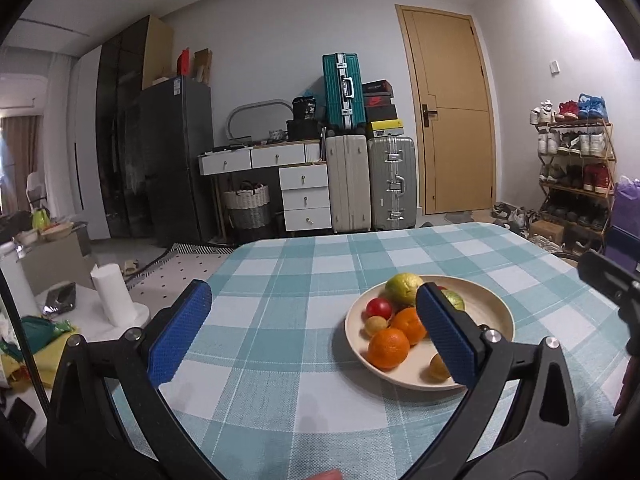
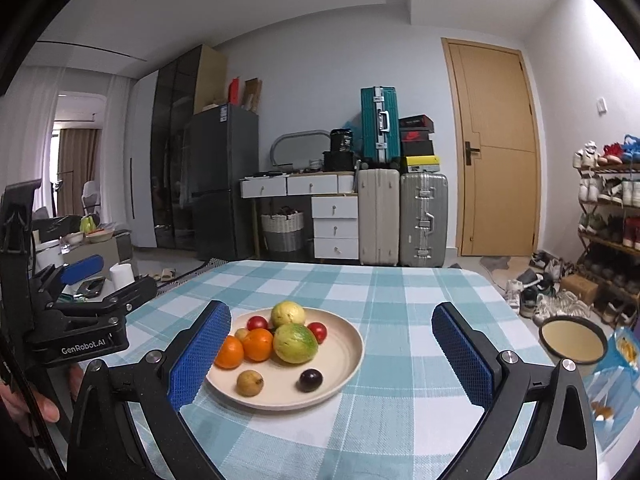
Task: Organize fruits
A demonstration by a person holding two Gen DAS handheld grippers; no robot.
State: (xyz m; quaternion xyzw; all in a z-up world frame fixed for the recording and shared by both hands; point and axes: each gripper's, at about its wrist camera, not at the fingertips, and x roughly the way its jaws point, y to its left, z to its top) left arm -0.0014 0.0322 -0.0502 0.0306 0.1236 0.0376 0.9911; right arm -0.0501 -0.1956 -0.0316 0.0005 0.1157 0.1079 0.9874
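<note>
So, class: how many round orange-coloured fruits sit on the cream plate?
2, side by side at the plate's left: one orange at the rim, one orange beside it, touching the green guava. More may be hidden.

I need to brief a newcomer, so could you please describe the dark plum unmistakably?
On the checked table sits a cream plate of fruit. The plum lies alone at the plate's near right edge, the only dark purple fruit, apart from the oranges and green guavas.

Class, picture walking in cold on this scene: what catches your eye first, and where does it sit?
First, the plate of bright fruit on the checked tablecloth, two oranges side by side at its left. Next, the blue pads of the open right claw framing it, then the teal suitcase against the far wall.
</note>
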